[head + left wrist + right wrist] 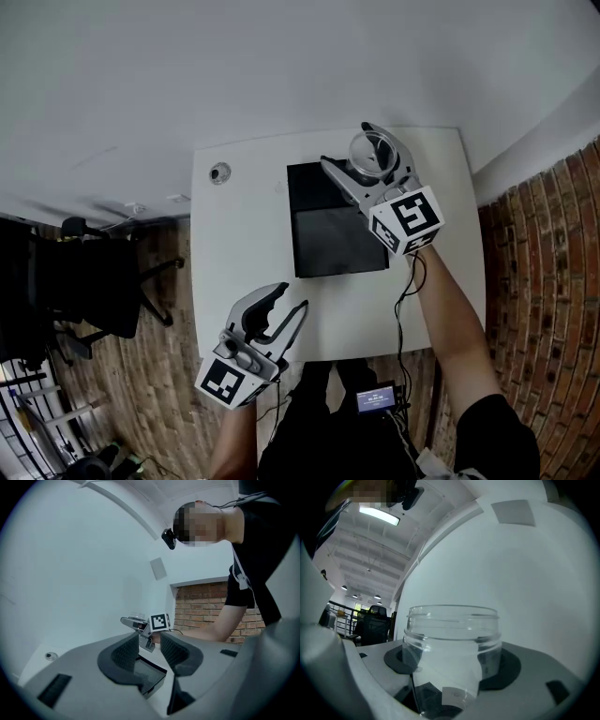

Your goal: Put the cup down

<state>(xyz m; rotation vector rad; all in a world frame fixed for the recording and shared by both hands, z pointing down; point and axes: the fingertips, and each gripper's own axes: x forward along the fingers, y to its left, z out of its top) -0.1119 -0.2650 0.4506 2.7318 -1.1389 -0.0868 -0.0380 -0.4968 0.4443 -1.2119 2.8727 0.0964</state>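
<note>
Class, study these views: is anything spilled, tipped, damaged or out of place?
Nothing stands out. The clear cup sits upright in the right gripper, no spill shows, and the black tray lies flat on the table.

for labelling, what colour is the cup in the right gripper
Colourless, see-through cup; shows best in the right gripper view.

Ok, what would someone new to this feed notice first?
The clear cup gripped in the right gripper, at the far side of the white table by the far right corner of the black tray. Then the left gripper, open and empty, near the table's front edge.
</note>
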